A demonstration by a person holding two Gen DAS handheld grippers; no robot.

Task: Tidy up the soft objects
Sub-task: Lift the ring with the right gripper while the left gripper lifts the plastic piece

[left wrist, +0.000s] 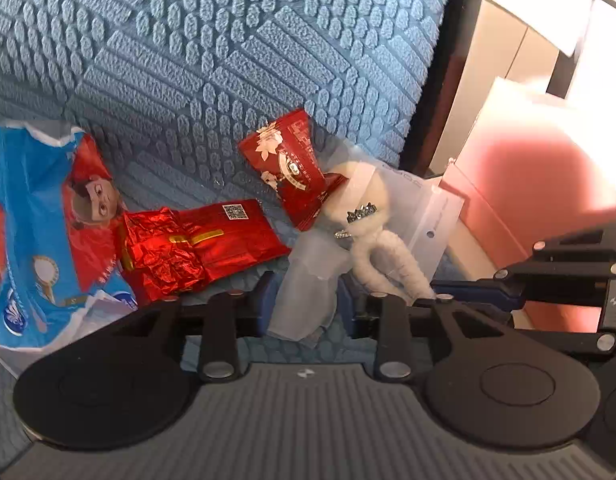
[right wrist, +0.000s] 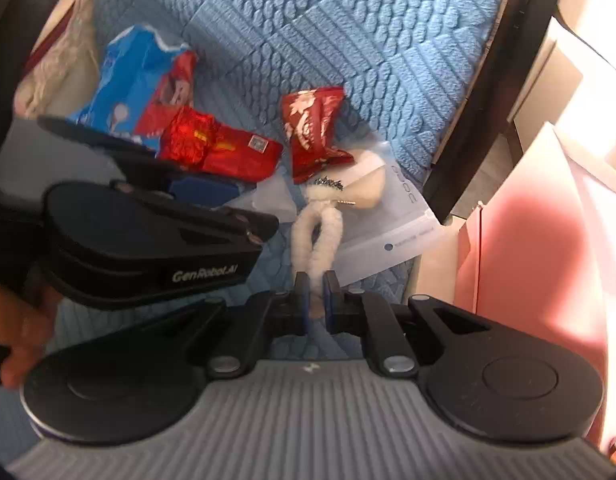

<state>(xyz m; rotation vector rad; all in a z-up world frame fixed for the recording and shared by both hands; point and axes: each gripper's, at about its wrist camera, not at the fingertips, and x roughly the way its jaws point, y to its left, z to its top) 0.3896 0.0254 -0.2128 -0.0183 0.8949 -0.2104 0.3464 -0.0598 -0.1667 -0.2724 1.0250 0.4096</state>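
the white fuzzy loop toy point(right wrist: 316, 232) lies on the blue quilted cover point(right wrist: 348, 40), half out of a clear zip bag point(right wrist: 392, 220), and everything else is best placed from it. its round body sits in the bag mouth with a small dark crown clip across it; its two furry legs run out toward both cameras, so its long axis points from the bag straight at the right gripper point(right wrist: 317, 300). that gripper has its jaws drawn narrow and clamped on the leg ends, the blue pads pressing the fur from either side. the left gripper point(left wrist: 308, 304) stands just to the left of the toy's legs with its jaws partly apart; a loose corner of the clear bag lies between its pads, but i cannot tell whether they pinch it. in the right wrist view its black body crosses in front at the left of the toy. a red patterned packet point(left wrist: 296, 168) leans on the toy's body, a red foil packet point(left wrist: 196, 240) lies further left of it, and a blue pack point(left wrist: 28, 220) beyond that. a pink box point(right wrist: 528, 240) stands right of the toy, off the cover's edge. judging from this, the coming move is a pull along the legs' line, toy out and bag held back.
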